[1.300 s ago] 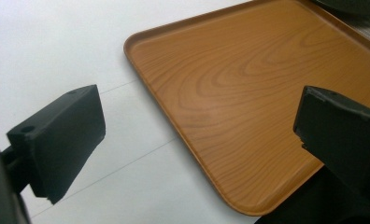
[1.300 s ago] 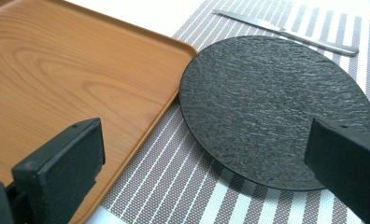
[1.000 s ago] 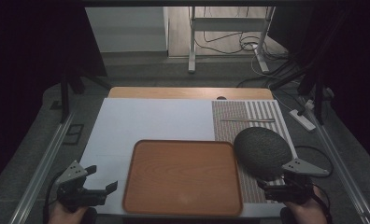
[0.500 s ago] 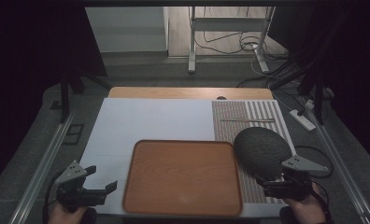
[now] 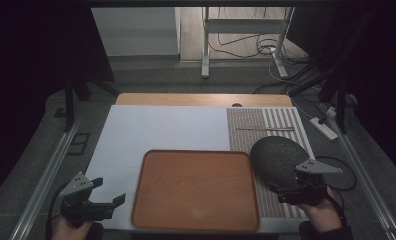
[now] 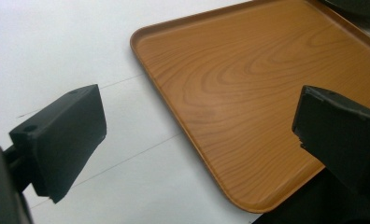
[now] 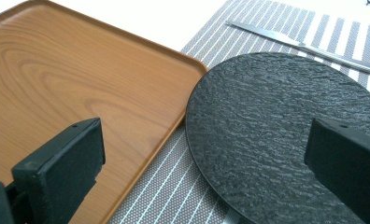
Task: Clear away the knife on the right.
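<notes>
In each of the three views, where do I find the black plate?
High view: black plate at right, on the striped mat, beside the wooden tray.
Left gripper view: a dark sliver at the top right corner, probably the plate.
Right gripper view: centre-right.
Shared landmark: the wooden tray.

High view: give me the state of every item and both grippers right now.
Tray: empty, flat on the table.
Plate: empty, on the striped mat, beside the tray.
Knife: lying on the mat, beyond the plate.
Left gripper: open, holding nothing.
Right gripper: open, holding nothing.

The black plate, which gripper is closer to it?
Right. The right gripper hovers at the black plate's near edge; the left gripper sits beyond the tray.
</notes>
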